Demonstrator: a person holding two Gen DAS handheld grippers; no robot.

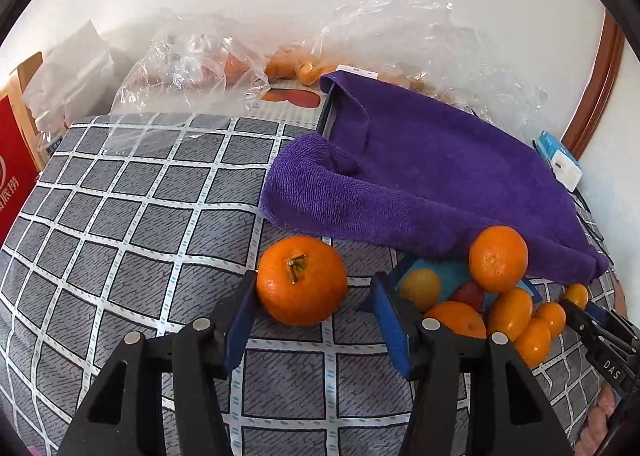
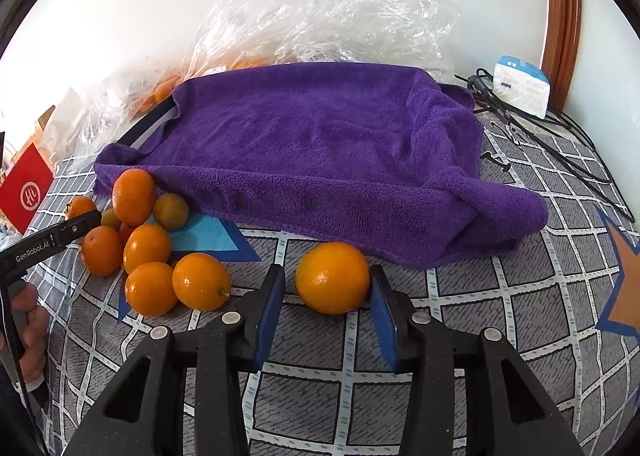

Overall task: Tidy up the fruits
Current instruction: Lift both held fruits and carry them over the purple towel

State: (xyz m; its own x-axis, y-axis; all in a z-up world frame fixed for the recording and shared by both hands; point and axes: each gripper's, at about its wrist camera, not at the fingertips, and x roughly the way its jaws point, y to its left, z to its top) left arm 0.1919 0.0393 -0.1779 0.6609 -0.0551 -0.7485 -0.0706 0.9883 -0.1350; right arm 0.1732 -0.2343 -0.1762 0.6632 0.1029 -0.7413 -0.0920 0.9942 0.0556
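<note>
In the left wrist view a stemmed mandarin (image 1: 301, 280) lies on the grey checked cloth (image 1: 132, 224). My left gripper (image 1: 314, 292) is open around it; its left pad touches the fruit and the right pad stands apart. A pile of mandarins and kumquats (image 1: 500, 304) lies to its right, also seen in the right wrist view (image 2: 148, 248). In the right wrist view my right gripper (image 2: 327, 288) is open around a single orange kumquat (image 2: 332, 277), pads close on both sides. A purple towel (image 2: 320, 152) lies just behind the fruit.
Clear plastic bags with more fruit (image 1: 288, 66) lie against the wall behind the towel (image 1: 424, 172). A red box (image 1: 14, 180) stands at the far left. A white-blue box (image 2: 520, 84) and black cables (image 2: 560, 136) lie at the back right.
</note>
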